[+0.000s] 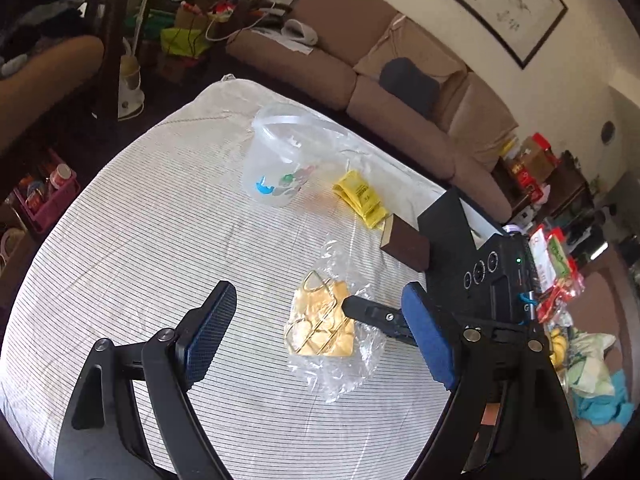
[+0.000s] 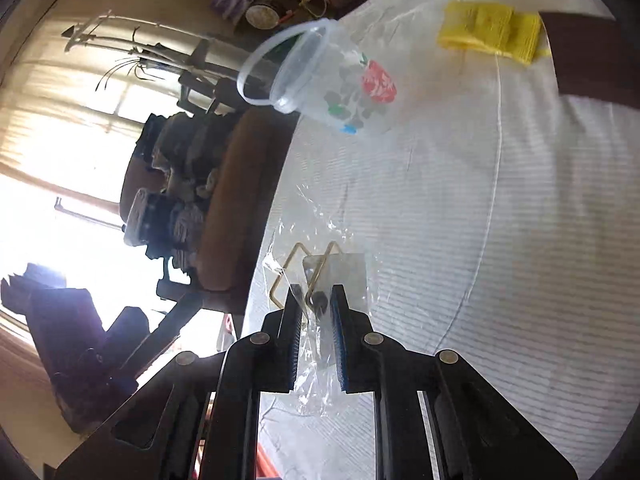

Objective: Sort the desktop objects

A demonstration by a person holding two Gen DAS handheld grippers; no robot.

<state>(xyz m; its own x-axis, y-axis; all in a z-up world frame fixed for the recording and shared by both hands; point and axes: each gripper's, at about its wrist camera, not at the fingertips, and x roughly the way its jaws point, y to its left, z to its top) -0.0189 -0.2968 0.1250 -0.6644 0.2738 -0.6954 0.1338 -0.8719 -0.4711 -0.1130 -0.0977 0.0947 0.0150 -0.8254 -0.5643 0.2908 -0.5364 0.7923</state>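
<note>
My right gripper (image 2: 316, 300) is clamped on the clear bag of gold binder clips (image 1: 322, 328), near the plastic bucket (image 1: 280, 156) on the striped cloth (image 1: 140, 248), while my left gripper (image 1: 320, 336) hangs spread wide above that bag.

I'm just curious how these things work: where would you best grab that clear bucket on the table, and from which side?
Take the bucket by its rim, coming from above, one finger inside and one outside. It stands upright with its mouth open, and the wall is thin and stiff there. The handle is lying across the rim rather than standing up, so it looks harder to pinch.
</note>
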